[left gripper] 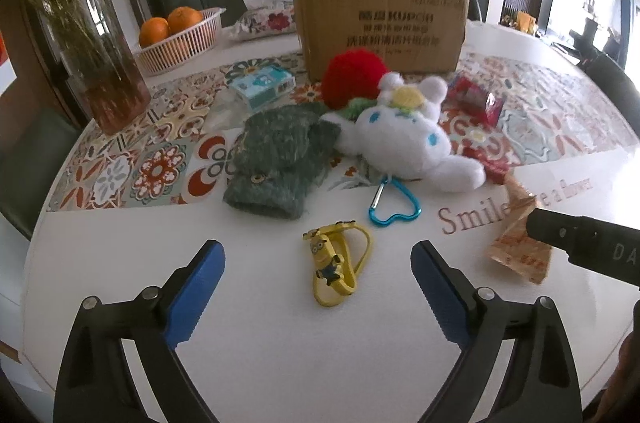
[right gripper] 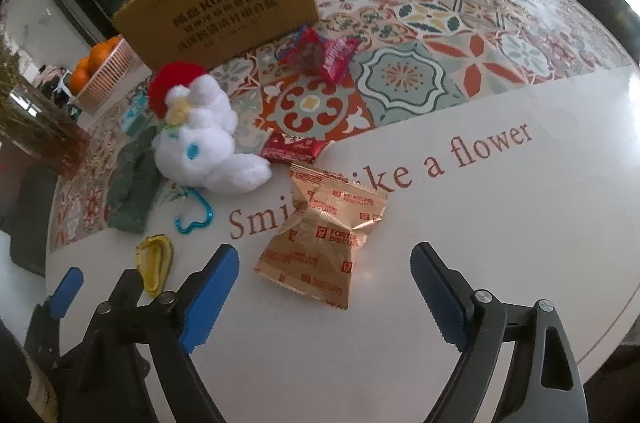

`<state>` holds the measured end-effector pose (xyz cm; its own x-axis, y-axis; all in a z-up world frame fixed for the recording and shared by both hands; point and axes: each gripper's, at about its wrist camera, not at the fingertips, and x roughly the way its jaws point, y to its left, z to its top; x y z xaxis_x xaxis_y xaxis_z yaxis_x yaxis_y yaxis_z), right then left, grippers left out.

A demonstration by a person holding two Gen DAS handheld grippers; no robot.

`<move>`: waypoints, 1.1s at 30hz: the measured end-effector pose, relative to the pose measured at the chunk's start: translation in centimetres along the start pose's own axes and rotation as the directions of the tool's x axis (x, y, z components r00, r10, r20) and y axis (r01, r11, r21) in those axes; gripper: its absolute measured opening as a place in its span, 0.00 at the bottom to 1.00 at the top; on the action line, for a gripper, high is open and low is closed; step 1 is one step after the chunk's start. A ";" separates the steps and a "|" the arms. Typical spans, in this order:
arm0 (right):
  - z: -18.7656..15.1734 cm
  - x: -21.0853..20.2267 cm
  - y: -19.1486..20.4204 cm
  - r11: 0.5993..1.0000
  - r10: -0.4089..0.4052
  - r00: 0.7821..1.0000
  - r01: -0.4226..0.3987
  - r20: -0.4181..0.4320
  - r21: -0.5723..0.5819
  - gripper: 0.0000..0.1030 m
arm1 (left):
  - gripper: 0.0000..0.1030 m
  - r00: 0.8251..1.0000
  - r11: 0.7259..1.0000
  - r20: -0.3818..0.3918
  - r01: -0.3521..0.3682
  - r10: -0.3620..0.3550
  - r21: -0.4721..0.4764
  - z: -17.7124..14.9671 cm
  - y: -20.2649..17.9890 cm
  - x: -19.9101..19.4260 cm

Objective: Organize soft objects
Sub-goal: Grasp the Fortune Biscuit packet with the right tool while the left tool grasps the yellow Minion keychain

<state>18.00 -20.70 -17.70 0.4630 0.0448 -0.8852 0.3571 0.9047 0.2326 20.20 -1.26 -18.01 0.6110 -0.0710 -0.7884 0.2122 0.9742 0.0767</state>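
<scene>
A white plush bunny [left gripper: 404, 139] lies mid-table, a red pompom [left gripper: 354, 79] behind it and a green knitted piece [left gripper: 276, 159] to its left. It also shows in the right wrist view [right gripper: 208, 143], beside the green knit [right gripper: 134, 183]. An open cardboard box [left gripper: 380, 23] stands behind them. My left gripper [left gripper: 318, 279] is open and empty, low over the table, with a yellow minion strap [left gripper: 338, 265] between its fingers. My right gripper [right gripper: 324, 279] is open and empty, just short of a gold biscuit packet [right gripper: 328, 239].
A blue heart carabiner [left gripper: 394, 205], red snack packets [right gripper: 320, 53], a small blue tissue pack [left gripper: 264, 85], a basket of oranges [left gripper: 176, 35], a tissue box [left gripper: 268, 13] and a glass vase of dried stems [left gripper: 100, 63] stand on the round table [right gripper: 500, 223].
</scene>
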 end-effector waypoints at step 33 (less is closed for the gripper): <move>1.2 4.7 0.1 0.999 -0.045 0.998 0.045 -0.053 -0.001 0.60 | 0.38 0.991 0.996 -0.120 0.056 -0.064 -0.067 -0.1 -0.5 4.9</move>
<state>21.19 -20.92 -21.39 0.4026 0.0265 -0.9150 0.3771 0.9060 0.1922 23.03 -2.11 -21.93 0.4999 -0.1071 -0.8594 0.1947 0.9808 -0.0090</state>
